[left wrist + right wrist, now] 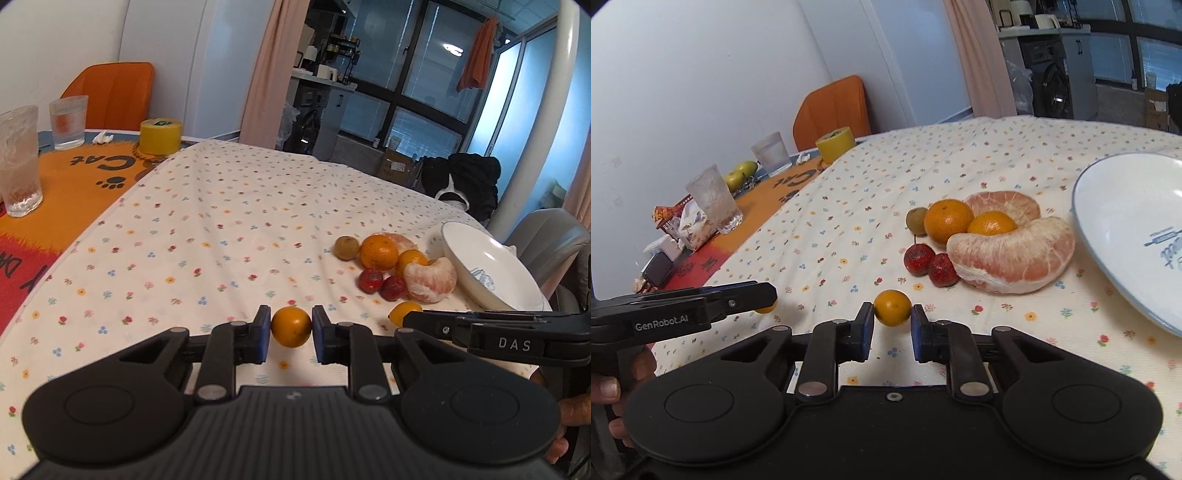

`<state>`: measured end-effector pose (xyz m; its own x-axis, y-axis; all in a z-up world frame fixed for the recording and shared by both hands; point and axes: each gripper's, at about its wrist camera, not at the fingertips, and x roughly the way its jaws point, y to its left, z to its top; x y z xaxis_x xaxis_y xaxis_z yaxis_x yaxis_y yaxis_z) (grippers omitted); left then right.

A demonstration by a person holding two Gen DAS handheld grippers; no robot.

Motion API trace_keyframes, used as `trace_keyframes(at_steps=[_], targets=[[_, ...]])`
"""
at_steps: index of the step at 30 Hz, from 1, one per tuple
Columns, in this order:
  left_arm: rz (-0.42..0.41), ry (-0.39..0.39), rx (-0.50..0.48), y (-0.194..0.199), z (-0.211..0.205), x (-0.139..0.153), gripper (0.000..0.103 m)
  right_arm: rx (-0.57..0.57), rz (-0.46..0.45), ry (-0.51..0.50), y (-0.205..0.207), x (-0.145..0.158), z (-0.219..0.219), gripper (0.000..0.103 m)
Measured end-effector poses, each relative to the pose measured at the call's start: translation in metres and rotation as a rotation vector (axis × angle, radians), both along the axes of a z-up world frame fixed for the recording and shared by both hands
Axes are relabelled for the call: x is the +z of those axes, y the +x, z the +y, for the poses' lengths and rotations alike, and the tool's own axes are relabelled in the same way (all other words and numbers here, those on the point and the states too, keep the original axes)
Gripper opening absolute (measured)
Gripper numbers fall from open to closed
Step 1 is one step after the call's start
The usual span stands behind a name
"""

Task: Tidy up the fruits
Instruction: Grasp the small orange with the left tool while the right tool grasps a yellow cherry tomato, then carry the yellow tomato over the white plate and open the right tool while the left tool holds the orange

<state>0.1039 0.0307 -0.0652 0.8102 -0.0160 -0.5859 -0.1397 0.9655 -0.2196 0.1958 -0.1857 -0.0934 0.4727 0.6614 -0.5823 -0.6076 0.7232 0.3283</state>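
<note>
**Fruit grouped beside the plate**

The plate [1126,229] sits on the tablecloth [886,177]. Just left of the plate lies a peeled pomelo piece [1008,258], with a second pomelo piece [1004,206] behind it and a mandarin [991,223] between the two. Further left of the plate are a larger mandarin [947,220], a small round fruit [916,220], and two hawthorn fruits [929,264] nearer the camera. Well left of the plate stand two glasses [714,199] and a tape roll [835,143].
</note>
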Motion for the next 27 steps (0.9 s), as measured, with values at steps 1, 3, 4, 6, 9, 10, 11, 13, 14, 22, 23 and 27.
trace_keyframes(at_steps=[1,3,4,6,9,10,11,13,14,22,23,27], targets=[[-0.002,0.000,-0.004,0.000,-0.002,0.001,0.022,-0.003,-0.005,0.004,-0.001,0.002,-0.002,0.019],[-0.007,0.002,-0.015,0.001,-0.007,0.002,0.022,-0.007,-0.017,0.011,-0.003,0.005,-0.007,0.019],[-0.009,0.004,-0.021,0.001,-0.009,0.003,0.022,-0.010,-0.022,0.014,-0.005,0.006,-0.010,0.019],[-0.013,0.005,-0.032,0.003,-0.014,0.005,0.022,-0.020,-0.030,0.020,-0.006,0.008,-0.016,0.019],[-0.019,0.011,-0.052,0.005,-0.022,0.007,0.022,-0.044,-0.034,0.028,-0.006,0.010,-0.027,0.019],[-0.021,0.011,-0.058,0.007,-0.025,0.008,0.022,-0.053,-0.035,0.030,-0.007,0.011,-0.031,0.019],[-0.023,0.013,-0.065,0.008,-0.027,0.008,0.022,-0.060,-0.036,0.032,-0.007,0.011,-0.035,0.019],[-0.025,0.016,-0.078,0.010,-0.033,0.010,0.022,-0.077,-0.040,0.037,-0.006,0.013,-0.043,0.019],[-0.026,0.017,-0.084,0.012,-0.035,0.010,0.022,-0.085,-0.043,0.039,-0.006,0.014,-0.047,0.019],[-0.032,0.032,-0.147,0.030,-0.060,0.015,0.022,-0.168,-0.062,0.052,-0.002,0.021,-0.081,0.019],[-0.032,0.035,-0.155,0.033,-0.064,0.016,0.022,-0.180,-0.064,0.055,-0.001,0.021,-0.086,0.019],[-0.032,0.038,-0.187,0.042,-0.077,0.017,0.022,-0.225,-0.068,0.059,0.002,0.021,-0.105,0.019]])
